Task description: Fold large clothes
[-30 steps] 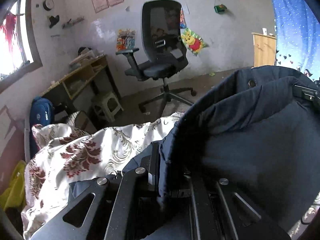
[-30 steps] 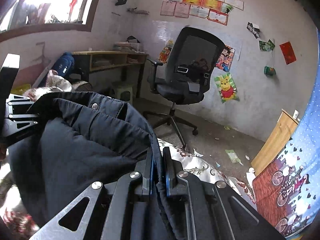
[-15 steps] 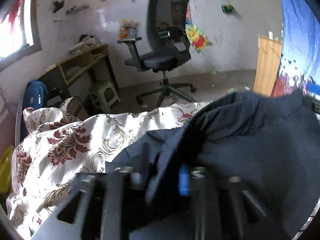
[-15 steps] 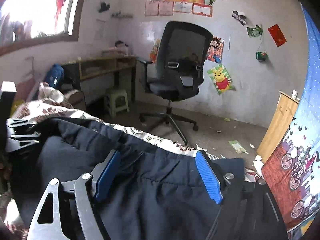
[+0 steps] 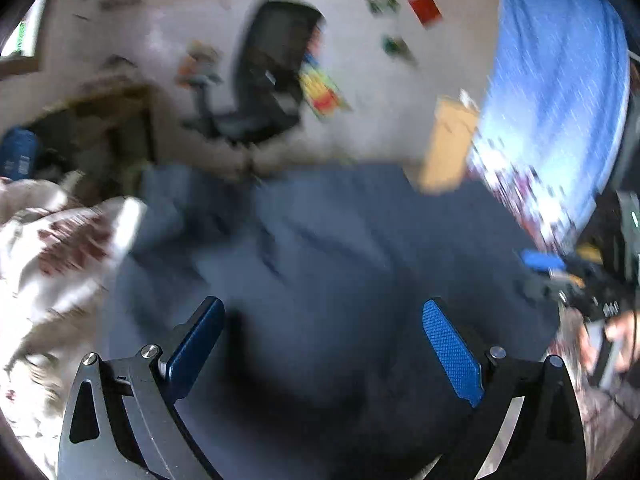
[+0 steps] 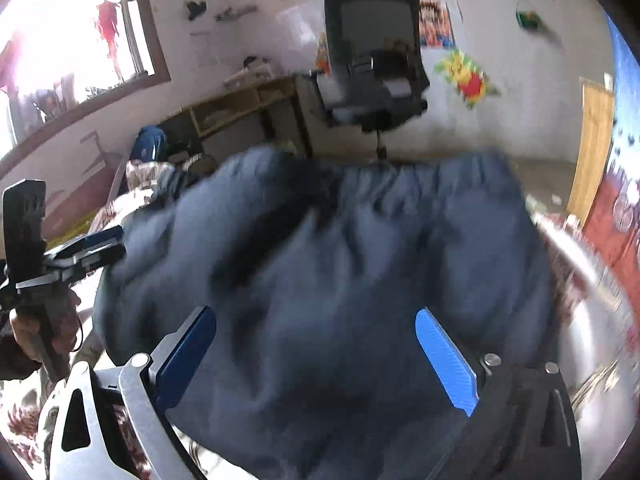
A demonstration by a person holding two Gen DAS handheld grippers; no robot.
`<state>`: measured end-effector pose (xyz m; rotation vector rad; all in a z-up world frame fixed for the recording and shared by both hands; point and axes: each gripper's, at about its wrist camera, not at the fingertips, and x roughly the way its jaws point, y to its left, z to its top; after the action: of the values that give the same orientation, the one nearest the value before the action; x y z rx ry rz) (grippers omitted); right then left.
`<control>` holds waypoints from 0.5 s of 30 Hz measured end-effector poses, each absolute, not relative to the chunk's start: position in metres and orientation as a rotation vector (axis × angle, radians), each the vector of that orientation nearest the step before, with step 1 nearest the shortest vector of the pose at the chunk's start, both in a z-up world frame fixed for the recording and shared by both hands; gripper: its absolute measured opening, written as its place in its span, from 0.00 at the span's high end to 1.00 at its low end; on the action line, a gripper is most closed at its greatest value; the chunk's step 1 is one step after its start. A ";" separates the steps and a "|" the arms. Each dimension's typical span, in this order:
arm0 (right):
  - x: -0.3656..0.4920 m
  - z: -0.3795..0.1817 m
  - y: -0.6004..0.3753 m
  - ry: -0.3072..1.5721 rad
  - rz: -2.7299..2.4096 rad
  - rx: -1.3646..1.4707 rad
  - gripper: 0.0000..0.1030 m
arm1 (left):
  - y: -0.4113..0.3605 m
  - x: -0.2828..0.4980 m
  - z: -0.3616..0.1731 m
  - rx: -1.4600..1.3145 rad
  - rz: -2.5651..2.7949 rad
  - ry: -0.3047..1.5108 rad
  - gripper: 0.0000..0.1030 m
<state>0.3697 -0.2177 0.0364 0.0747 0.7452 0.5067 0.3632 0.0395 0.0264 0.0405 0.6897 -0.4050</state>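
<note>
A big dark navy garment [image 5: 320, 240] lies bunched on a floral bedspread [image 5: 60, 248]. My left gripper [image 5: 320, 308] hovers over its near part, jaws opening wide, cloth below them but none pinched by the blue pads [image 5: 452, 348]. In the right wrist view the same garment [image 6: 360, 260] fills the middle, its gathered edge at the far side. My right gripper [image 6: 316, 314] is above it, jaws also opening, with nothing pressed between the pads [image 6: 448, 356]. The left tool's fingers [image 6: 92, 244] show at that view's left edge, above a hand [image 6: 32, 328].
Beyond the bed stand a black office chair [image 6: 372, 60], a wooden desk [image 6: 240, 104] under a window [image 6: 72, 40], and a wooden cabinet [image 6: 592, 148]. A blue patterned curtain [image 5: 560, 80] hangs at the right. Both views are motion-blurred.
Both grippers were shut on the garment's raised edge a second ago. Both have let go and spread wide, and the garment has dropped onto the bed. Both views have tipped downward.
</note>
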 end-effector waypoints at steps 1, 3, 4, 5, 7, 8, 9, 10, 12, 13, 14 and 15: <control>0.371 0.030 -0.214 0.763 0.506 0.062 0.02 | 0.032 0.364 0.020 0.072 -0.408 0.702 0.06; 0.373 0.027 -0.209 0.762 0.503 0.035 0.01 | 0.025 0.368 0.016 0.121 -0.390 0.693 0.05; 0.375 0.026 -0.207 0.755 0.505 0.023 0.00 | 0.021 0.372 0.015 0.133 -0.383 0.683 0.05; 0.381 0.024 -0.203 0.750 0.503 0.010 0.00 | 0.020 0.379 0.015 0.129 -0.364 0.677 0.05; 0.394 0.019 -0.196 0.746 0.499 0.000 0.00 | 0.019 0.395 0.014 0.097 -0.326 0.687 0.02; 0.403 0.016 -0.193 0.751 0.503 0.003 0.00 | 0.020 0.403 0.012 0.081 -0.303 0.695 0.02; 0.416 0.013 -0.190 0.765 0.504 0.015 0.00 | 0.020 0.411 0.011 0.063 -0.289 0.705 0.02; 0.423 0.011 -0.189 0.774 0.500 0.022 0.00 | 0.024 0.421 0.010 0.049 -0.280 0.713 0.02; 0.445 0.010 -0.186 0.789 0.488 0.030 0.00 | 0.026 0.438 0.007 0.037 -0.244 0.725 0.01; 0.453 0.010 -0.184 0.794 0.486 0.029 0.00 | 0.030 0.444 0.006 0.030 -0.230 0.729 0.01; 0.464 0.010 -0.181 0.802 0.481 0.027 0.00 | 0.034 0.450 0.006 0.028 -0.218 0.730 0.01; 0.471 0.010 -0.180 0.806 0.478 0.026 0.00 | 0.037 0.456 0.007 0.026 -0.205 0.733 0.01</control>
<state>0.4705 -0.1800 0.0097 0.0261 0.8060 0.4781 0.4556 0.0374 0.0071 0.0262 0.7326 -0.2051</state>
